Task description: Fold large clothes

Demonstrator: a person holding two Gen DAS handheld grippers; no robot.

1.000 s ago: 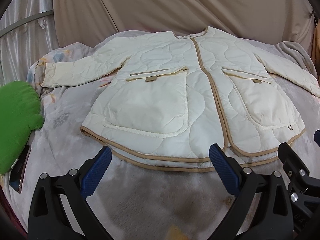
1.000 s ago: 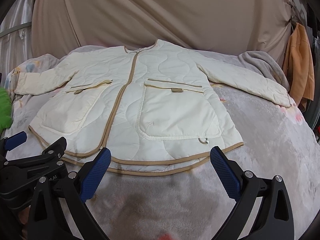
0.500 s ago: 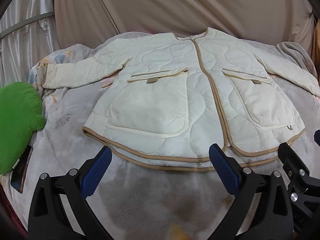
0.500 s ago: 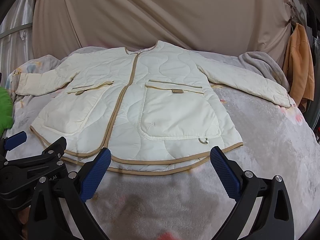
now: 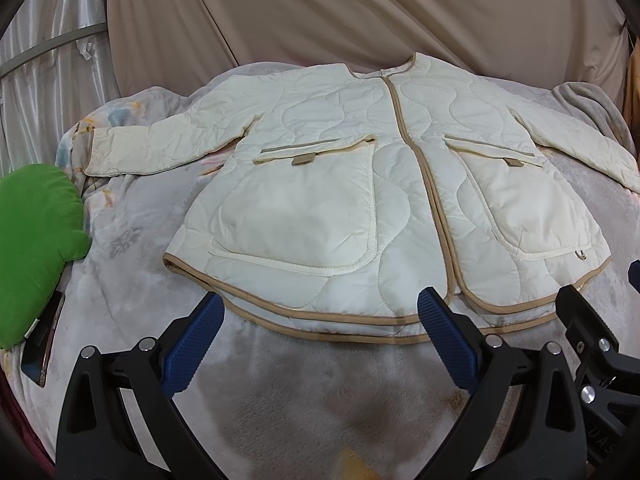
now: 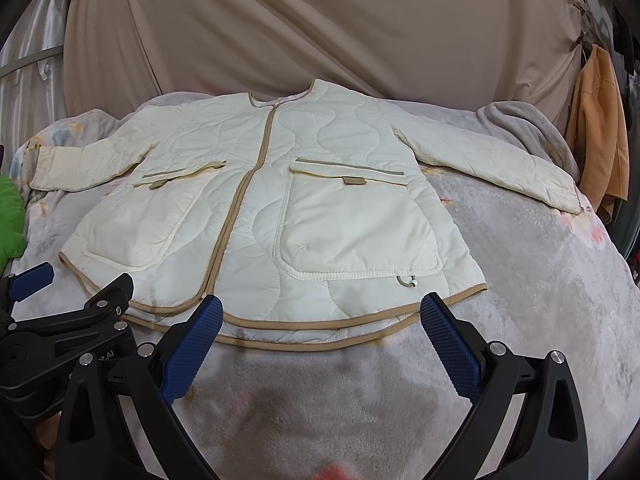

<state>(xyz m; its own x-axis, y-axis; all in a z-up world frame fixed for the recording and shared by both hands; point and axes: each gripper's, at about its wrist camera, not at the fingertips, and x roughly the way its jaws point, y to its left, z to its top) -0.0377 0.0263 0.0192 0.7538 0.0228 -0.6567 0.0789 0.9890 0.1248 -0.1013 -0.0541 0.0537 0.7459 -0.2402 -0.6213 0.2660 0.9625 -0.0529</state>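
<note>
A cream quilted jacket (image 5: 340, 184) (image 6: 304, 200) with tan trim lies flat and face up on a grey blanket (image 5: 304, 400), both sleeves spread out to the sides. Two large patch pockets sit on its front. My left gripper (image 5: 320, 312) hovers open just before the hem, left of the jacket's centre line. My right gripper (image 6: 322, 312) also stands open at the hem, in front of the right pocket. Nothing is between either pair of blue fingertips. Each gripper shows at the edge of the other's view.
A green cushion (image 5: 36, 248) and a phone (image 5: 44, 344) lie at the blanket's left edge. An orange garment (image 6: 600, 136) hangs at the far right. A beige sheet (image 6: 320, 24) drapes behind the bed. A crumpled grey blanket fold (image 6: 520, 128) sits beyond the right sleeve.
Both grippers have risen and drawn back slightly, so the jacket sits a little lower in both views. Neither has touched it.
</note>
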